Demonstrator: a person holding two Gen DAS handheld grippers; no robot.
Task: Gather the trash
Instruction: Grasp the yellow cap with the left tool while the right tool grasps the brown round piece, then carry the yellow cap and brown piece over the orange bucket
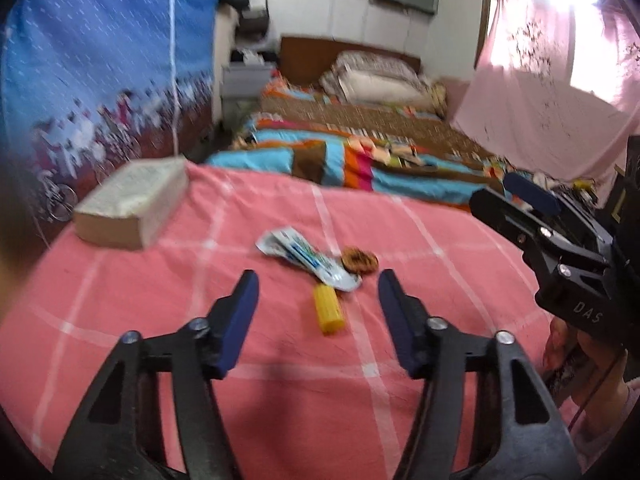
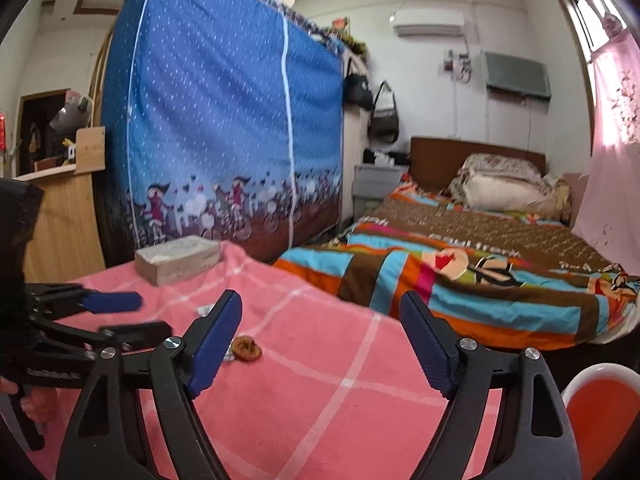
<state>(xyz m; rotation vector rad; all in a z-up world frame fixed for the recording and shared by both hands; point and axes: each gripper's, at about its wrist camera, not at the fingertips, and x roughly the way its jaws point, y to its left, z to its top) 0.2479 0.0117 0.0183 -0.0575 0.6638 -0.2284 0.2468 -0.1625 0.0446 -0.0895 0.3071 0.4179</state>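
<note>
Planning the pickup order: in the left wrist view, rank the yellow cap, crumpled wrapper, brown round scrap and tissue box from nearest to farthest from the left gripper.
1. Yellow cap, just ahead between the open left gripper fingers.
2. Crumpled wrapper and brown round scrap, side by side just beyond; too close to call.
3. Tissue box, far left on the pink cloth.

On the pink cloth [image 1: 280,380] lay one crumpled wrapper [image 1: 308,258], one brown round scrap [image 1: 359,259], one yellow cap-like piece [image 1: 328,309] and, far left, one box [image 1: 134,204].
</note>
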